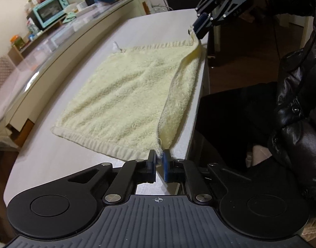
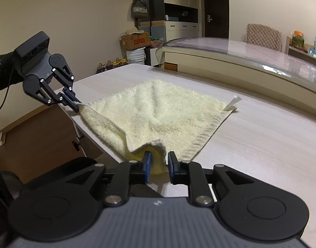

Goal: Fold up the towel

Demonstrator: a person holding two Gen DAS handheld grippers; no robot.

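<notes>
A pale yellow towel lies spread on the white table, with one side along the table's edge. My left gripper is shut on the near corner of that side. The right gripper pinches the far corner and holds it slightly above the table. In the right wrist view the towel bunches between the blue pads of my right gripper, and the left gripper grips the opposite corner at the table edge. The strip between the two held corners curls up off the surface.
A white tag sticks out of the towel's far corner. A glass-topped counter runs beyond the table, with a teal toaster oven and jars behind it. A person's black jacket is close to the table's edge.
</notes>
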